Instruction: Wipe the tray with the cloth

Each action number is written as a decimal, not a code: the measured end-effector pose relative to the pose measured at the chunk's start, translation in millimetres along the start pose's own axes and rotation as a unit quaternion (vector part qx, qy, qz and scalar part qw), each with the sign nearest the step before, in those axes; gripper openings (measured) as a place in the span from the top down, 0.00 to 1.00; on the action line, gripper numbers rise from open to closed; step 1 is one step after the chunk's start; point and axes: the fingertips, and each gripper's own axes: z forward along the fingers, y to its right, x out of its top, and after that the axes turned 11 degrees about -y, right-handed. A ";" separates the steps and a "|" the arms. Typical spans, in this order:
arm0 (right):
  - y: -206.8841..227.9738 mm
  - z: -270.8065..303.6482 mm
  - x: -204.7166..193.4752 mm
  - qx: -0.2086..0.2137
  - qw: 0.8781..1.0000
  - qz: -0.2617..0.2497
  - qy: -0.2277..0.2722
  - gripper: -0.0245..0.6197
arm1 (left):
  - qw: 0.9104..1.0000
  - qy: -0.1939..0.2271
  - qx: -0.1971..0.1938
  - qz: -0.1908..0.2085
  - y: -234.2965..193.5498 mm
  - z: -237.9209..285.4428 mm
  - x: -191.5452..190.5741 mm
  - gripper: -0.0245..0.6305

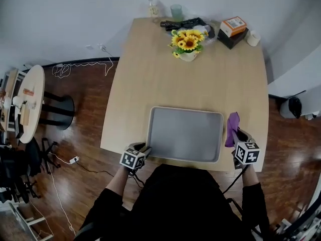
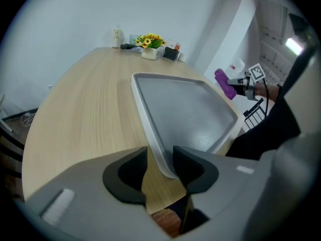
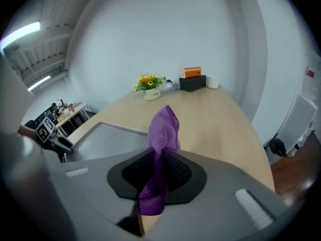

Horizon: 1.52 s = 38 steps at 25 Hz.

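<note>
A grey rectangular tray (image 1: pixel 185 134) lies at the near edge of the wooden table (image 1: pixel 150 74). My left gripper (image 1: pixel 144 149) is at the tray's near left corner. In the left gripper view my left gripper (image 2: pixel 160 162) has the tray's (image 2: pixel 185 109) raised rim between its pads, and both pads touch it. My right gripper (image 1: pixel 236 137) hovers just right of the tray and is shut on a purple cloth (image 1: pixel 232 127). In the right gripper view the cloth (image 3: pixel 164 129) sticks up out of my right gripper (image 3: pixel 159 167) and also hangs below the jaws.
At the table's far end stand a pot of yellow flowers (image 1: pixel 188 43), an orange box on a black one (image 1: pixel 233 25), a green cup (image 1: pixel 176 11), a black device (image 1: pixel 185 23) and a white cup (image 1: pixel 254 37). A round side table (image 1: pixel 27 102) stands at the left.
</note>
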 end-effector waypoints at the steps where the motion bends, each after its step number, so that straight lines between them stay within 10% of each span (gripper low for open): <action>1: -11.4 5.8 10.1 0.008 1.000 -0.007 0.007 0.88 | 1.000 0.000 -0.002 -0.001 0.2 0.3 -0.5 0.76; 14: -113.4 109.0 28.7 -0.039 0.992 -0.100 -0.069 0.88 | 0.999 0.034 -0.037 -0.017 0.2 -1.3 -4.4 0.81; 30: -356.4 191.6 72.5 0.108 0.966 -0.225 -0.071 0.88 | 0.995 0.027 -0.091 -0.026 1.7 0.5 -4.0 0.78; 38: -290.7 168.7 62.7 0.090 0.971 -0.207 -0.080 0.88 | 0.994 0.031 -0.092 -0.051 0.1 1.4 -3.4 0.78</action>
